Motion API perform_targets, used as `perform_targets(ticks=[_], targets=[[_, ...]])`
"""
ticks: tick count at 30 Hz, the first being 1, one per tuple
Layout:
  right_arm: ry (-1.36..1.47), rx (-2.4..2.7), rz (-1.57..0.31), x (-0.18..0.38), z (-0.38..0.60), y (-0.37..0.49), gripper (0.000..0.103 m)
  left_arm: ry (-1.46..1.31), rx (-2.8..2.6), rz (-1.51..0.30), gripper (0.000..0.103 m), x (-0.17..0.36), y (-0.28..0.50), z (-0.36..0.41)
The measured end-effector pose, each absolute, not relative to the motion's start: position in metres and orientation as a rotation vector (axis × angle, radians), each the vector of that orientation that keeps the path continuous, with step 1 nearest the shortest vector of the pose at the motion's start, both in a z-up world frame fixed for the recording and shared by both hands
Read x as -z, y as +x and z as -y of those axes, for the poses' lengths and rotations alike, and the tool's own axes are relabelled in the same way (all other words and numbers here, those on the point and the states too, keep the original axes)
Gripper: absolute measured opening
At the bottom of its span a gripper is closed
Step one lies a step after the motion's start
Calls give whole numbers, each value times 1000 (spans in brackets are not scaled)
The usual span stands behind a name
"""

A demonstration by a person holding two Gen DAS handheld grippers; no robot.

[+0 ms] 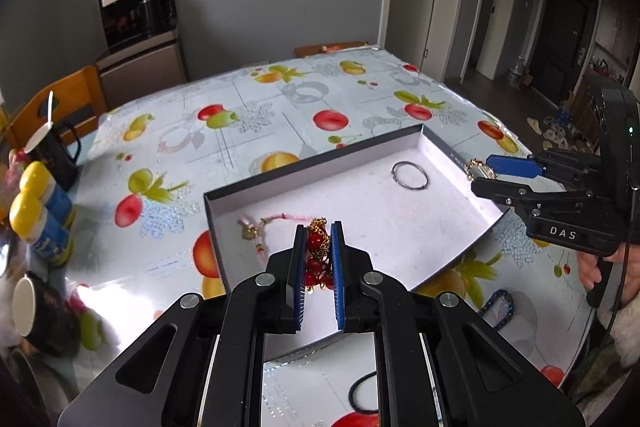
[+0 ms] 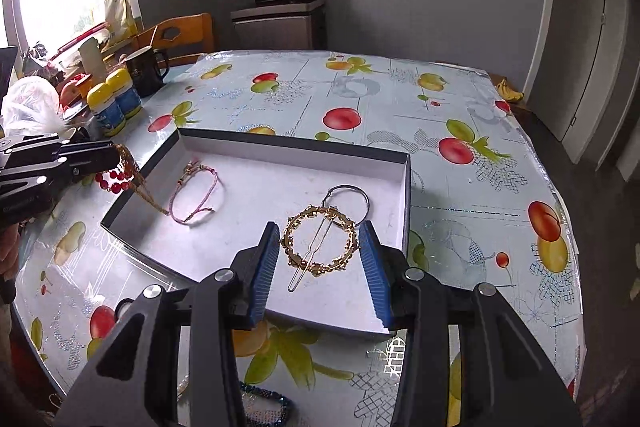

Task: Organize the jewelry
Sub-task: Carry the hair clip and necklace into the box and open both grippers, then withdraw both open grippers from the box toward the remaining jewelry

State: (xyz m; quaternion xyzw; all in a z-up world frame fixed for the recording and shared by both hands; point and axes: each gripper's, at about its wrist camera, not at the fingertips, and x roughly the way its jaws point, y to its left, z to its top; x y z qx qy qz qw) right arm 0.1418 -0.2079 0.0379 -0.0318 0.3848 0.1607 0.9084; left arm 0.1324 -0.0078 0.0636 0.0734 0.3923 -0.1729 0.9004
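Note:
A shallow white box [image 1: 400, 143] [image 2: 402, 195] with dark walls lies on the fruit-print table. My left gripper [image 1: 319, 239] is shut on a red-bead and gold-chain necklace [image 1: 317, 251] over the box's near left part; it also shows in the right wrist view [image 2: 116, 175]. My right gripper [image 2: 320, 247] is open over the box's right side, with a gold ring-shaped hair clip [image 2: 320, 247] between its fingers; I cannot tell if it touches them. The clip also shows in the left wrist view [image 1: 478, 169]. A pink cord bracelet [image 2: 196, 195] and a thin metal ring [image 1: 409, 175] lie in the box.
A blue beaded bracelet [image 1: 498, 307] and a black hair tie [image 1: 362, 393] lie on the table near the box. Yellow-capped bottles [image 2: 114, 99], black mugs [image 2: 144, 73] and clutter stand at the table's left end. Wooden chairs stand behind it.

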Motion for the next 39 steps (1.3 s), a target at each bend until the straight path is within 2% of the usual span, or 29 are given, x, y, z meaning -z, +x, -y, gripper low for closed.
perform_targets(ticks=[11,25,35,36,37,38,39], targets=[[-39,-319,-962,5,200,173,41,136,298,-950,12,-6,147,-9],[-48,-306,-1029,17,193,182,41,120,288,-1000,12,11,154,-11],[-34,-308,-1029,17,194,182,43,117,287,-996,23,10,153,-9],[-28,-310,-1024,16,195,181,44,113,290,-995,25,9,152,-9],[-20,-316,-1016,14,195,179,51,112,291,-993,27,8,151,-9],[-13,-325,-1005,10,196,177,56,111,291,-987,32,6,149,-9],[-8,-334,-992,7,196,175,57,112,292,-981,37,5,147,-9]])
